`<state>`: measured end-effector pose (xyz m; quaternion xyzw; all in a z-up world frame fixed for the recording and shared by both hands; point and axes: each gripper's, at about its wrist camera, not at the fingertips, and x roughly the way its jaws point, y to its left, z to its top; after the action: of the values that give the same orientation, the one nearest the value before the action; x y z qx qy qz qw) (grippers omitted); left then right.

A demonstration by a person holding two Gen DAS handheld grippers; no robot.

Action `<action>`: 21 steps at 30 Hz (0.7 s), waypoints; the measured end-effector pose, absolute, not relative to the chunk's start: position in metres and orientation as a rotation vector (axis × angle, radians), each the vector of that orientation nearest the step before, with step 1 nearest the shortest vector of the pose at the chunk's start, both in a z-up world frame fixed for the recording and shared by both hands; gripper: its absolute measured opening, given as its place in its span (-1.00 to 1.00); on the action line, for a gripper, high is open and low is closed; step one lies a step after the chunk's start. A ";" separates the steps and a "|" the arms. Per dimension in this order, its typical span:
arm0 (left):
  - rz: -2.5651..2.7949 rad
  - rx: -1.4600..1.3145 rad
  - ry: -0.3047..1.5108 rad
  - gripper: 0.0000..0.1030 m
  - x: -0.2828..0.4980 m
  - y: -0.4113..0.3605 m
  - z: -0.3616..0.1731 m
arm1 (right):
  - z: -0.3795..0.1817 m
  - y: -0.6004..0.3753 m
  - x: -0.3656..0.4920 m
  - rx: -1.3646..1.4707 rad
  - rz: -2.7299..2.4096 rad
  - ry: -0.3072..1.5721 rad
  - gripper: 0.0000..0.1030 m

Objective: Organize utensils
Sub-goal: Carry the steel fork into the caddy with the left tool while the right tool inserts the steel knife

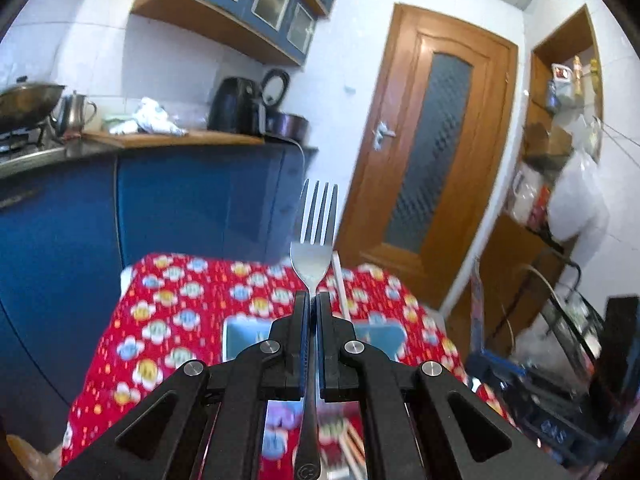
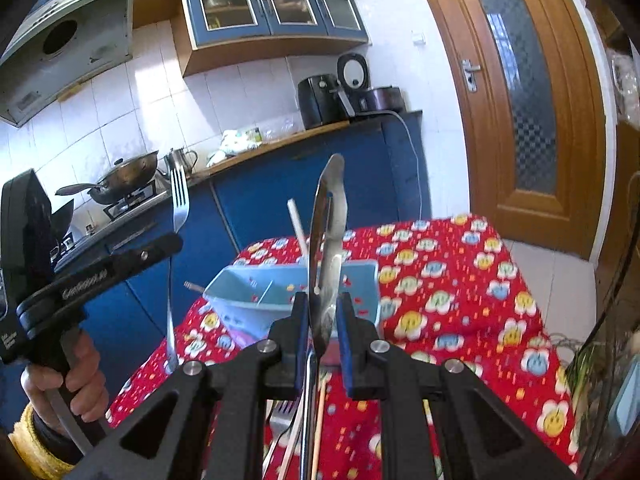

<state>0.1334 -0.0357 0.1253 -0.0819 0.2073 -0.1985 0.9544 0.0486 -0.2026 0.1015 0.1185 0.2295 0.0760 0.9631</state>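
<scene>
Left gripper (image 1: 313, 300) clamps a shiny four-tined steel fork (image 1: 315, 236) upright; right gripper (image 2: 323, 306) pinches a steel spoon (image 2: 326, 240) edge-on above light-blue plastic bin (image 2: 240, 300).

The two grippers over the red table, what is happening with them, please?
A person is sorting utensils. The left gripper is shut on a fork, tines up. The right gripper is shut on a spoon. Both hang above the red flowered tablecloth, where a light blue holder stands.
</scene>
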 end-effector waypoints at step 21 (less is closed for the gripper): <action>-0.193 -0.186 0.254 -0.93 0.203 -0.055 0.100 | 0.106 -0.200 0.127 0.164 0.135 0.242 -0.70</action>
<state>0.2030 -0.0552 0.1004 -0.0922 0.1261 -0.0958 0.9831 0.1265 -0.1999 0.1058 0.0815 0.1204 0.0675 0.9871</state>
